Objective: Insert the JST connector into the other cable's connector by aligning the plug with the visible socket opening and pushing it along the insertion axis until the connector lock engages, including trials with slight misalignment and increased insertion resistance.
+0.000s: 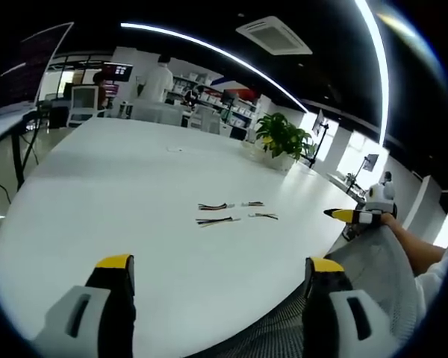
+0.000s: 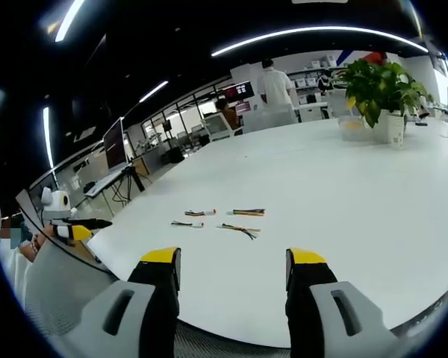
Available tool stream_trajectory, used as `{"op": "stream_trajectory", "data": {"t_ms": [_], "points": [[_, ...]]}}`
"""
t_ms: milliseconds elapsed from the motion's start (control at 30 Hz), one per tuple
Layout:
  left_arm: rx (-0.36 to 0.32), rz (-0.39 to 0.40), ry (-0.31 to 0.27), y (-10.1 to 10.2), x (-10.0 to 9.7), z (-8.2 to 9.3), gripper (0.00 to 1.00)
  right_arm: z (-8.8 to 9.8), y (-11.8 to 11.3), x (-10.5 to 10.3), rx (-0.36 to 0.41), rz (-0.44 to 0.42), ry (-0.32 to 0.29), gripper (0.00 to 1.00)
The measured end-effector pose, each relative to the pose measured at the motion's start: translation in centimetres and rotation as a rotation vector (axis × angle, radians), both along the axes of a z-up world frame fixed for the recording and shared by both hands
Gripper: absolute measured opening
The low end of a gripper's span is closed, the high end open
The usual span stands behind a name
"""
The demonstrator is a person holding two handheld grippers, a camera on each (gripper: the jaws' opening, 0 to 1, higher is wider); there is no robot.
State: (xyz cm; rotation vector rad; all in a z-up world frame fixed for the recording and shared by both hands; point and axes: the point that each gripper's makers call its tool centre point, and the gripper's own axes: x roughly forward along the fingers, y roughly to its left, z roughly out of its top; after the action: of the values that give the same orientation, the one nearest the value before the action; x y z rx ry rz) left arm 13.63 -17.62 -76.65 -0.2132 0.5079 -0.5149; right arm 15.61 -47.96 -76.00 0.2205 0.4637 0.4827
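The large round table [image 1: 134, 194] is plain white and glossy. The thin short cables [image 1: 218, 221] on it have black, yellow and red wires. The left gripper [image 1: 220, 272] is black and grey with yellow tips. The leafy plant [image 2: 377, 86] is green in a white pot.

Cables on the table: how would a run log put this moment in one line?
stage: before pickup | cables: four, loose on white table | left tool: open, empty | right tool: open, empty | plant: far side

White table [image 1: 119, 194] bears 4 cables [image 1: 218, 221].
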Motion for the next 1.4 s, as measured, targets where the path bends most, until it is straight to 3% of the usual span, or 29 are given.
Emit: {"op": "stream_trajectory", "data": {"t_ms": [1033, 1133, 1400], "points": [[-0.011, -0.012, 0.034, -0.1, -0.2, -0.5, 0.92, -0.4, -0.6, 0.1, 0.000, -0.015, 0.019, 0.55], [-0.008, -0.041, 0.051, -0.6, -0.3, -0.8, 0.90, -0.7, -0.6, 0.0, 0.009, -0.023, 0.039, 0.55], [-0.016, -0.022, 0.056, -0.4, -0.2, -0.8, 0.91, -1.1, -0.5, 0.0, -0.001, -0.013, 0.063, 0.55]]}}
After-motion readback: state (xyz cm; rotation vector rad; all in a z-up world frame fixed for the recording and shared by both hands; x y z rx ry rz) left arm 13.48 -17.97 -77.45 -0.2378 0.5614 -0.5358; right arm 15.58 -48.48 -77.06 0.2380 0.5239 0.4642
